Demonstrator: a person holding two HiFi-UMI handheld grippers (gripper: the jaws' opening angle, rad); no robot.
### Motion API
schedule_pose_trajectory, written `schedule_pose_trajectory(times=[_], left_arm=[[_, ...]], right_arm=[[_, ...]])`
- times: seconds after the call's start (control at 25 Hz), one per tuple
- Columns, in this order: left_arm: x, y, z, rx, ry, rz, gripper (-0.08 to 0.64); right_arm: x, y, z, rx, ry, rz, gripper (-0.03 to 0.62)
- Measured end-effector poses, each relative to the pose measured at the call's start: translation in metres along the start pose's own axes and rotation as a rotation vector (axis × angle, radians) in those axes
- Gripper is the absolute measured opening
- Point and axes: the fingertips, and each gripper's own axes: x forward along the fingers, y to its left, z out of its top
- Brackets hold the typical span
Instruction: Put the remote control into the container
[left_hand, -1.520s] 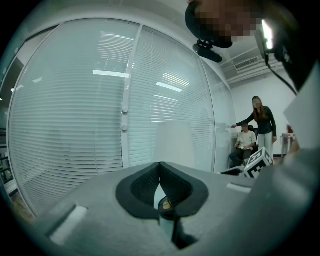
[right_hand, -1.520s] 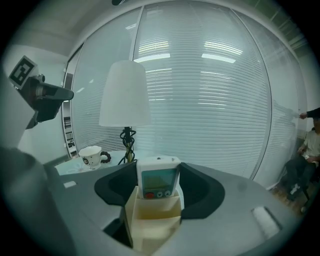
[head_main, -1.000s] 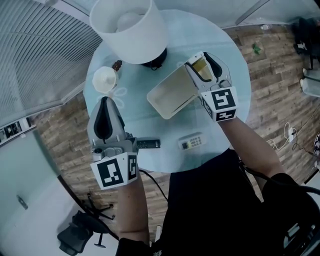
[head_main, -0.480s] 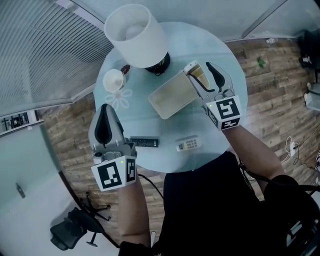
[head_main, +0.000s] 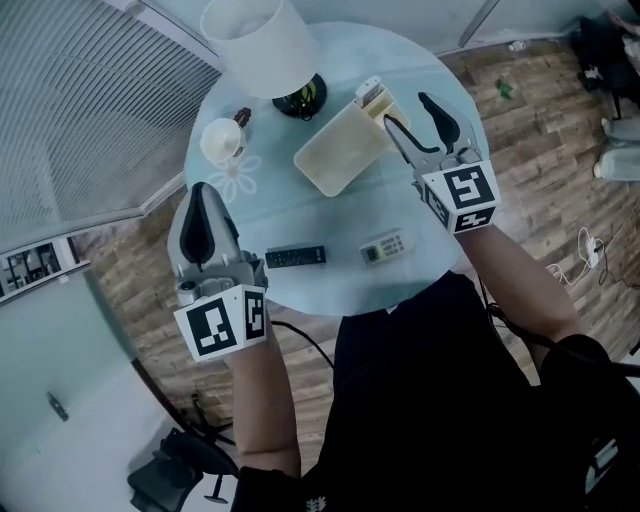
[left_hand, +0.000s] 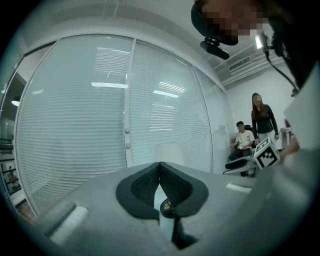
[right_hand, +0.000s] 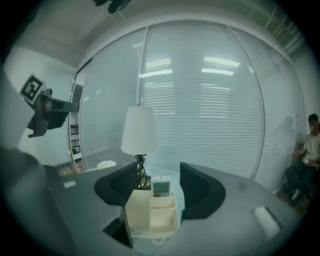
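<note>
A cream container (head_main: 335, 155) lies on the round glass table (head_main: 300, 215). A white remote (head_main: 370, 94) stands upright in its end compartment, also seen in the right gripper view as the white remote (right_hand: 161, 187) in the container (right_hand: 150, 215). My right gripper (head_main: 404, 108) hovers open just right of that end, with nothing pressed between its pads. A black remote (head_main: 296, 256) and a second white remote (head_main: 385, 247) lie near the table's front edge. My left gripper (head_main: 203, 192) is shut and empty at the table's left edge, left of the black remote.
A white-shaded lamp (head_main: 255, 45) stands at the table's far side, with a white cup (head_main: 218, 140) to its left. Wood floor surrounds the table and blinds run along the left. Two people (left_hand: 250, 135) are by the wall in the left gripper view.
My right gripper has drawn back and up from the container's end, and the white remote stays standing there. My left gripper has risen a little beside the table.
</note>
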Motion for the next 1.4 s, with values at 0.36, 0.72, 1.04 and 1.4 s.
schedule_pose_trajectory(times=[0.36,0.72,1.04,1.4], left_arm=[[-0.055,0.003,-0.003,0.028,-0.039,-0.129,0.002],[-0.115,0.009,0.002,0.022,-0.054,-0.081,0.002],[-0.148,0.002,0.001,0.015,-0.029,0.099,0.001],[-0.192,-0.037,-0.025,-0.016,0.028,0.359,0.002]], right_arm=[[-0.079,0.047,-0.017,0.009,0.030,-0.099,0.267],[-0.117,0.093,0.013,-0.046,0.013,0.005,0.255],[-0.109,0.112,0.000,-0.091,0.035,0.243,0.253],[-0.111,0.141,-0.041,-0.187,0.078,0.596,0.253]])
